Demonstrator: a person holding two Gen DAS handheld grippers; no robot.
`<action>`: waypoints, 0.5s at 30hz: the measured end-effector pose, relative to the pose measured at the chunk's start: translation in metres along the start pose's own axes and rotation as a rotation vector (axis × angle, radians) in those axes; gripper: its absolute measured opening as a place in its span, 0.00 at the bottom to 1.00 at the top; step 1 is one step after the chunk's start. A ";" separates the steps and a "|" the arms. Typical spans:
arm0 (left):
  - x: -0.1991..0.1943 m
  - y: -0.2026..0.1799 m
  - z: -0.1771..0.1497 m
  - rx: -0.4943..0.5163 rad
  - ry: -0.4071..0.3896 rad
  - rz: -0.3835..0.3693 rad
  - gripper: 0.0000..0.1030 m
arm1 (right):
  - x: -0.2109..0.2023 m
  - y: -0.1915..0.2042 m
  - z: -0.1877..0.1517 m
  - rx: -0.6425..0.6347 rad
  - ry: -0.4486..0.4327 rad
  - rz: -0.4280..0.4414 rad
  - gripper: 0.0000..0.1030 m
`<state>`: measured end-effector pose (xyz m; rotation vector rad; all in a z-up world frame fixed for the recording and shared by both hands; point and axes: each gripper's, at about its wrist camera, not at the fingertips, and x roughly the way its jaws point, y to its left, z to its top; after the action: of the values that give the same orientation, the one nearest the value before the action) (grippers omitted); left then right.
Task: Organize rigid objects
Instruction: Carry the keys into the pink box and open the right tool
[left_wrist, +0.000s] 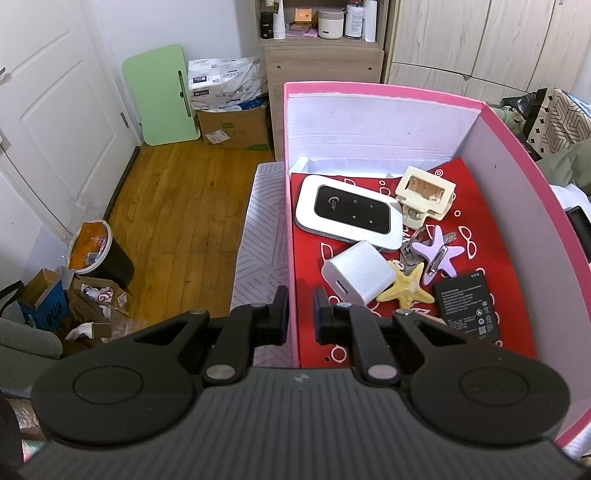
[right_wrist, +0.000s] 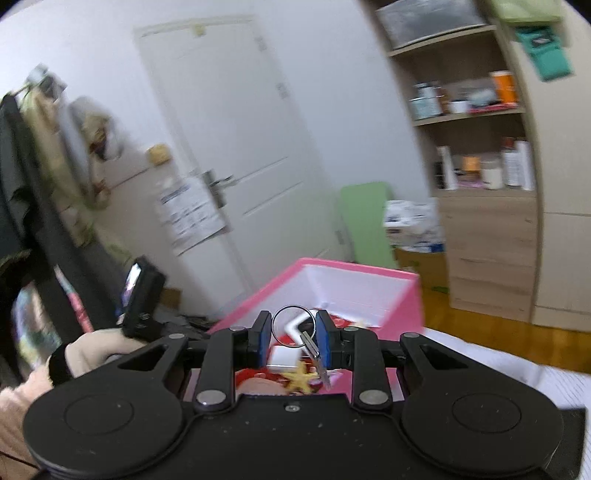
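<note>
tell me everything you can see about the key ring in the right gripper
The key ring is a thin, round, silvery metal loop, standing roughly upright between the fingers of the right gripper, which look closed against its sides. A silver key hangs from its lower right, slanting down along the blue pad of the right-hand finger. It is held in the air above the pink box, touching nothing but the gripper. Through the loop a white object in the box shows.
</note>
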<state>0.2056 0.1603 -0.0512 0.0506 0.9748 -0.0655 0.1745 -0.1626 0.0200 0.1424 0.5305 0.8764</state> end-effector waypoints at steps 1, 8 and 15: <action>0.000 0.000 0.000 0.000 0.000 0.000 0.11 | 0.007 0.004 0.002 -0.013 0.016 0.013 0.30; 0.000 0.000 0.000 -0.003 -0.001 -0.002 0.11 | 0.075 0.014 -0.001 -0.021 0.173 0.069 0.30; -0.001 -0.002 0.000 0.003 -0.017 0.004 0.11 | 0.133 0.017 -0.009 -0.005 0.311 0.062 0.30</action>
<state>0.2044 0.1584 -0.0503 0.0541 0.9580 -0.0638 0.2279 -0.0513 -0.0333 0.0172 0.8172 0.9667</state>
